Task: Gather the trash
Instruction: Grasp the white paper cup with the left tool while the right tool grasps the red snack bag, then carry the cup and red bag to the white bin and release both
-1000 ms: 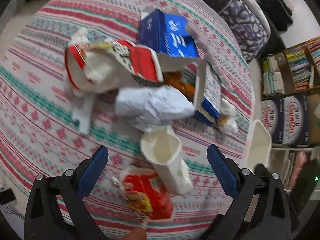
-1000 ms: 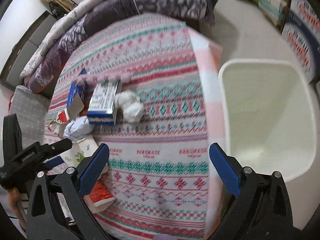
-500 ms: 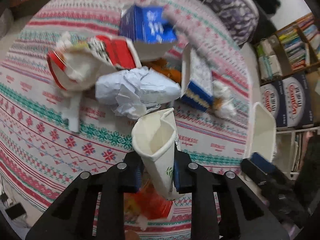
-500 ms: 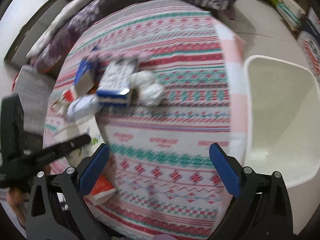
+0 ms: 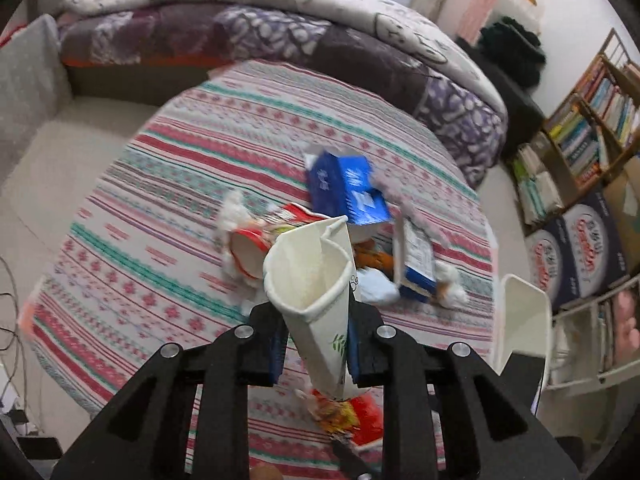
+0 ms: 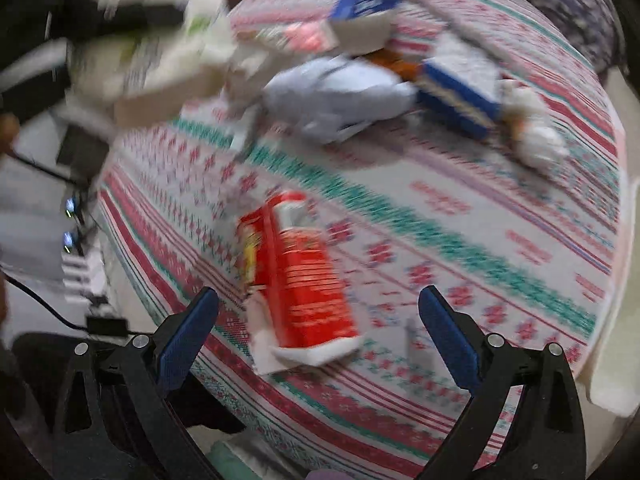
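Left wrist: left gripper [image 5: 314,346] is clamping a squashed paper cup [image 5: 316,300]; right gripper [image 6: 318,330] is gaping wide, empty, over a red wrapper [image 6: 298,280].

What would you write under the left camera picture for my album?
Left gripper lifts a squashed white paper cup above the trash pile on the patterned tablecloth.

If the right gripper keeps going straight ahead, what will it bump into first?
Most likely the flattened red snack wrapper, which lies on the patterned tablecloth right ahead of the open right gripper, between its fingers. The picture is blurred, so how far off it is remains uncertain.
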`<state>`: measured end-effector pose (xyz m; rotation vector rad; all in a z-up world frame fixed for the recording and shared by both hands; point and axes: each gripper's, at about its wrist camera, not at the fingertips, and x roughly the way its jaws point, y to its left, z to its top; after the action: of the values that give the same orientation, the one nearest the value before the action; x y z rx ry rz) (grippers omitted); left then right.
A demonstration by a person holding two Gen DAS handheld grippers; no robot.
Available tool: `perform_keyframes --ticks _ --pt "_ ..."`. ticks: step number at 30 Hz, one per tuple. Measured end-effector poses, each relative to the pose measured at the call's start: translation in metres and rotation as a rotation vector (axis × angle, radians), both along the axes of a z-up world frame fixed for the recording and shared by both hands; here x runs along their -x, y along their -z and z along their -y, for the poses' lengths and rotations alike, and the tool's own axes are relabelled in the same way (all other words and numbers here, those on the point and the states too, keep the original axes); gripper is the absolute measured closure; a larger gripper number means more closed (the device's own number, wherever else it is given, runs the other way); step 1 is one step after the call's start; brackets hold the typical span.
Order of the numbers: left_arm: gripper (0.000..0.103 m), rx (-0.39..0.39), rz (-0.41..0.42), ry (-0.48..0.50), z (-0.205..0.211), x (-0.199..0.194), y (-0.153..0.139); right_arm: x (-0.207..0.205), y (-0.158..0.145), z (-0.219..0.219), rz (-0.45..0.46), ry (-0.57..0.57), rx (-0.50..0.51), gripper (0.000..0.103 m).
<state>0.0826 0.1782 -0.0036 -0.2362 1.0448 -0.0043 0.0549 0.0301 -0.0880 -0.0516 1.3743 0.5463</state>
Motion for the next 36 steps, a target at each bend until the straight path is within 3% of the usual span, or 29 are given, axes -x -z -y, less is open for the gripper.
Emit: perform_keyframes --ticks 3,4,5,7,10,17,26,30,36 --pt "0.079 -0.027 0.0 -0.016 -0.005 0.002 0.001 -0.006 0.008 -0.01 -0.011 -0.017 0.038 0.012" --pt "0.079 -0.03 0.0 -0.016 -0.007 0.003 0.0 -0.009 0.011 -0.013 -0.015 -0.025 0.051 0.021" --pt "0.079 -0.038 0.001 -0.015 -0.006 0.003 0.0 -0.013 0.009 -0.014 0.005 -0.03 0.071 0.023" --pt "0.079 -0.056 0.002 -0.012 -0.003 0.002 0.001 -0.01 0.001 -0.009 0.042 -0.035 0.078 0.049" --pt "0.079 -0.066 -0.006 -0.007 0.0 0.003 0.003 -0.023 -0.006 0.002 0.024 0.001 0.04 0.054" --pt "0.079 -0.08 0.008 -0.008 0.008 0.001 0.001 -0.038 -0.043 0.062 0.1 0.113 -0.009 0.056" --pt "0.079 -0.174 0.075 -0.001 0.038 -0.002 -0.004 -0.067 -0.094 0.156 0.311 0.397 -0.045 0.056" --pt "0.079 -0.217 0.112 0.013 0.057 -0.002 -0.007 -0.062 -0.093 0.156 0.401 0.489 -0.021 0.055" --pt "0.079 -0.266 0.174 0.033 0.08 -0.003 -0.012 -0.042 -0.081 0.171 0.449 0.611 -0.003 0.054"
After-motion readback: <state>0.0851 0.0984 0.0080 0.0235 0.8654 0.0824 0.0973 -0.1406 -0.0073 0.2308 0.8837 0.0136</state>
